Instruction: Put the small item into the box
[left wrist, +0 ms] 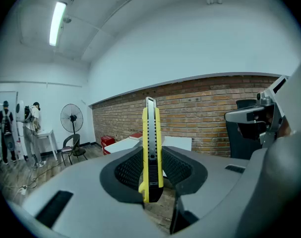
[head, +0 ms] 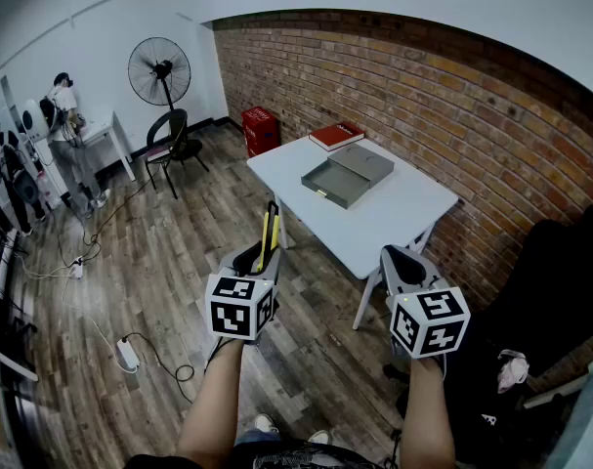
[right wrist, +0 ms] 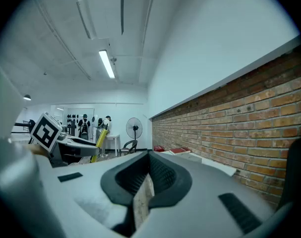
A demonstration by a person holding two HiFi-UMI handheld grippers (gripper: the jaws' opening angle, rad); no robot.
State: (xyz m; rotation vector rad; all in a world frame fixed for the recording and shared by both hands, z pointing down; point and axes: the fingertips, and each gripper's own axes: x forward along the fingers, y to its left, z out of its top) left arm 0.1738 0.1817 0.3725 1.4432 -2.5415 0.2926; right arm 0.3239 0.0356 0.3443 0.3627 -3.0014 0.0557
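Note:
A yellow utility knife (head: 269,234) stands upright between the jaws of my left gripper (head: 260,258), which is shut on its lower end. In the left gripper view the knife (left wrist: 151,143) fills the middle, pinched by the ribbed pads (left wrist: 126,171). The grey box (head: 333,183) lies open on the white table (head: 403,213) ahead, its lid (head: 365,161) beside it. Both grippers hang over the wooden floor, short of the table. My right gripper (head: 403,265) is shut with nothing in it; its jaws (right wrist: 146,177) meet with only a thin slit between them.
A red book (head: 337,135) lies at the table's far end. A red crate (head: 261,129), a black chair (head: 171,143) and a standing fan (head: 160,70) are beyond. People stand at far left (head: 62,135). Cables and a power strip (head: 127,354) lie on the floor. A black seat (head: 540,301) is at right.

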